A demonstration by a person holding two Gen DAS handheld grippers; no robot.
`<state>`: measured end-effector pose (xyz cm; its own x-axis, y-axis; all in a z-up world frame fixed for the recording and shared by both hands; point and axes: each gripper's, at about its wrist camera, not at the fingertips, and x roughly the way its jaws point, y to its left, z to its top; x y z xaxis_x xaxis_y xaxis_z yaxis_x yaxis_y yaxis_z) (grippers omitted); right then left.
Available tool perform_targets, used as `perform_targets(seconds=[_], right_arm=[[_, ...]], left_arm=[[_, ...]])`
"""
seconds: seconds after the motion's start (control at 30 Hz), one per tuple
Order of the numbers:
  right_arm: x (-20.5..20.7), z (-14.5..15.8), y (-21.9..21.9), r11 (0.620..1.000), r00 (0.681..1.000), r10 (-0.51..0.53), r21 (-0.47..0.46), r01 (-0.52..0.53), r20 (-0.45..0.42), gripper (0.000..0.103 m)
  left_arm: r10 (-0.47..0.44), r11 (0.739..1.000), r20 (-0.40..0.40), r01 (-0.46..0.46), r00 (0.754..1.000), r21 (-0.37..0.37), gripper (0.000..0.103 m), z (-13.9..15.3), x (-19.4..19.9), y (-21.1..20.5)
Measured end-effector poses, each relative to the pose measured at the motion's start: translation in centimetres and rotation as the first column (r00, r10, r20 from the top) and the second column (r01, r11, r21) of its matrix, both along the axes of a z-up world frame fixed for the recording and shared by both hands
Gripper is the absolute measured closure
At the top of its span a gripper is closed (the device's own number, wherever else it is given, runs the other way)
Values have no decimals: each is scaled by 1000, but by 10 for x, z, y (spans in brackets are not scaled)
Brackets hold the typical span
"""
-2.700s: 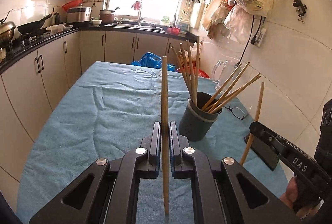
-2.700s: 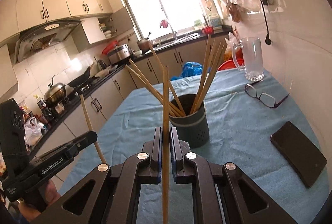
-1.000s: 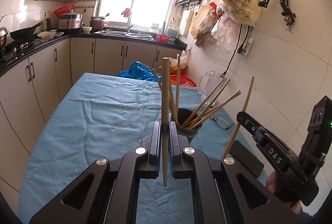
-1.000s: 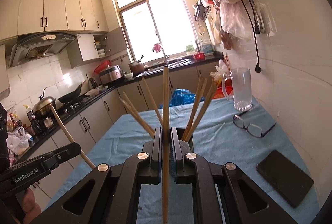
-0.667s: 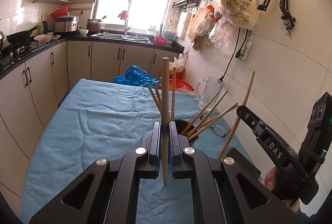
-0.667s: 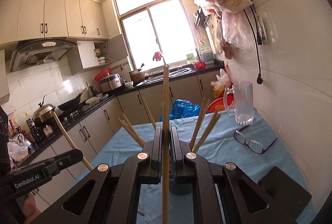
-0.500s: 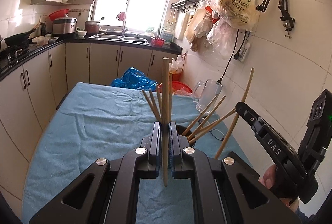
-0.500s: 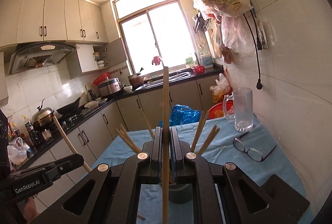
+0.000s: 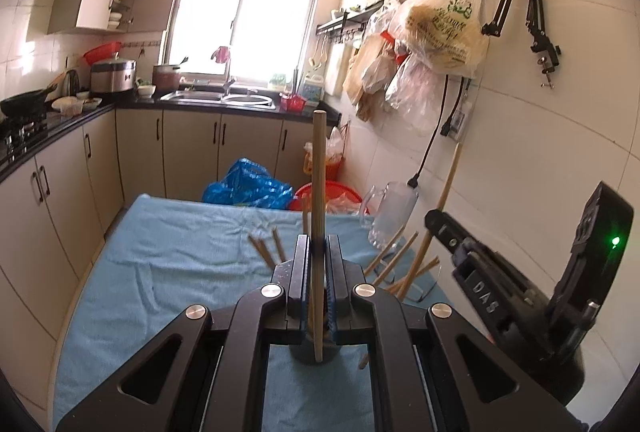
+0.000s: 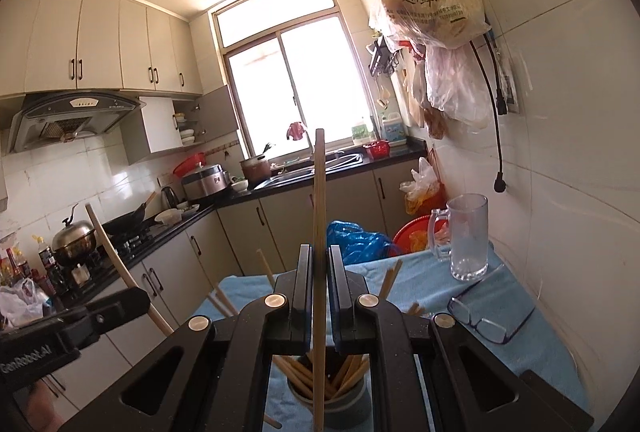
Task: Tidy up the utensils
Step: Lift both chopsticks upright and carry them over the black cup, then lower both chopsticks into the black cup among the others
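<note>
In the left wrist view my left gripper [image 9: 318, 246] is shut on an upright wooden chopstick [image 9: 319, 183]. Just beneath its jaws sits the dark holder [image 9: 333, 352], mostly hidden, with several chopsticks [image 9: 394, 264] fanning out. My right gripper [image 9: 438, 226] comes in from the right, shut on a second chopstick [image 9: 448, 183]. In the right wrist view the right gripper [image 10: 319, 256] clamps its chopstick [image 10: 319, 199] above the holder [image 10: 350, 408]. The left gripper [image 10: 134, 298] is at the left with its chopstick [image 10: 107, 242].
A blue cloth [image 9: 172, 264] covers the table. A glass mug [image 10: 468, 232], a pair of glasses [image 10: 486, 322] and a dark phone [image 10: 554, 394] lie on the right side by the tiled wall. Kitchen counters run along the left and far end.
Both grippers have risen and closed in over the holder, each still clamping its chopstick. The holder has slid down behind the jaws in both views.
</note>
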<state>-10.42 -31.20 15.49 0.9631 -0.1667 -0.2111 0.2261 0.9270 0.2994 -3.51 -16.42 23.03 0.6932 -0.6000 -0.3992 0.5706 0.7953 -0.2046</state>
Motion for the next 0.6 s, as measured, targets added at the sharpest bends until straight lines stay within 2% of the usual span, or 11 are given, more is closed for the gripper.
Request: perform_targets(seconds=[0.13, 0.27, 0.6], right_arm=[[10, 8, -2, 1000, 1000, -21, -2, 21, 22, 95], [23, 13, -3, 998, 998, -56, -16, 56, 41, 95], [53, -10, -10, 996, 996, -82, -30, 82, -18, 95]], left_arm=[[2, 1000, 33, -2, 999, -20, 96, 10, 9, -9], [2, 999, 32, -1, 999, -42, 96, 11, 24, -20], [10, 1000, -17, -10, 1000, -20, 96, -25, 49, -29]])
